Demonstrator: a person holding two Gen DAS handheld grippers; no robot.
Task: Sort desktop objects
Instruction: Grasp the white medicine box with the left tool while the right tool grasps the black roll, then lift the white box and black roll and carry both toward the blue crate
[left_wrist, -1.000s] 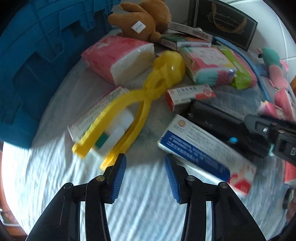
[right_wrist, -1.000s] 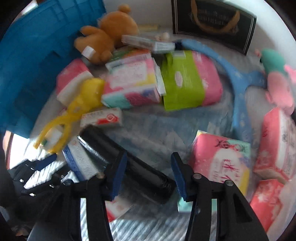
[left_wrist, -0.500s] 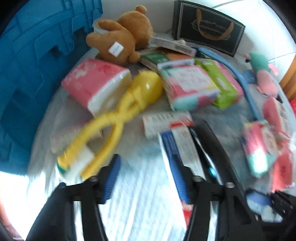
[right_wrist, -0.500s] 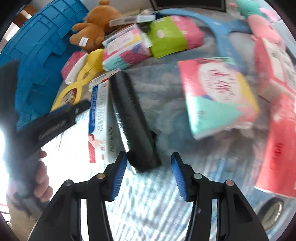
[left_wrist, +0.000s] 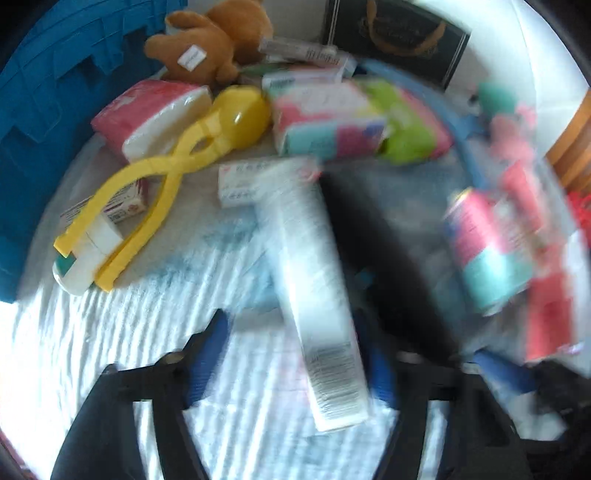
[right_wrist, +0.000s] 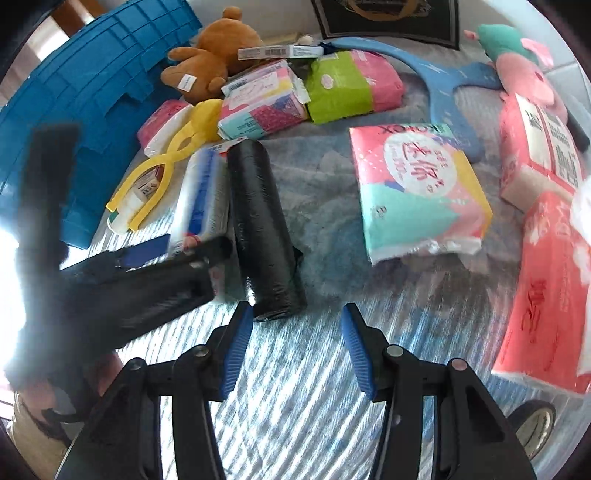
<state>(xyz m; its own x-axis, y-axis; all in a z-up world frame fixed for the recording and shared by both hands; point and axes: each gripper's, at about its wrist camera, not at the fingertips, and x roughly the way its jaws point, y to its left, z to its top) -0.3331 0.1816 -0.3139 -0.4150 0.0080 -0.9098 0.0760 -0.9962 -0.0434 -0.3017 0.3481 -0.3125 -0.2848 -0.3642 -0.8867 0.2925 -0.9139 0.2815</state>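
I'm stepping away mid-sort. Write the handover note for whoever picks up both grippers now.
Left gripper: open, around the near end of the white-and-blue box; not closed on it.
Right gripper: open, empty, just short of the black bag roll.
Blue crate stands at the far left; its inside is not visible.
Tissue packs, plush toys, yellow tongs all lie on the cloth. Everything in view is left to sort.

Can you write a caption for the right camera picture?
Open right gripper hovers near a black roll amid tissue packs and toys.
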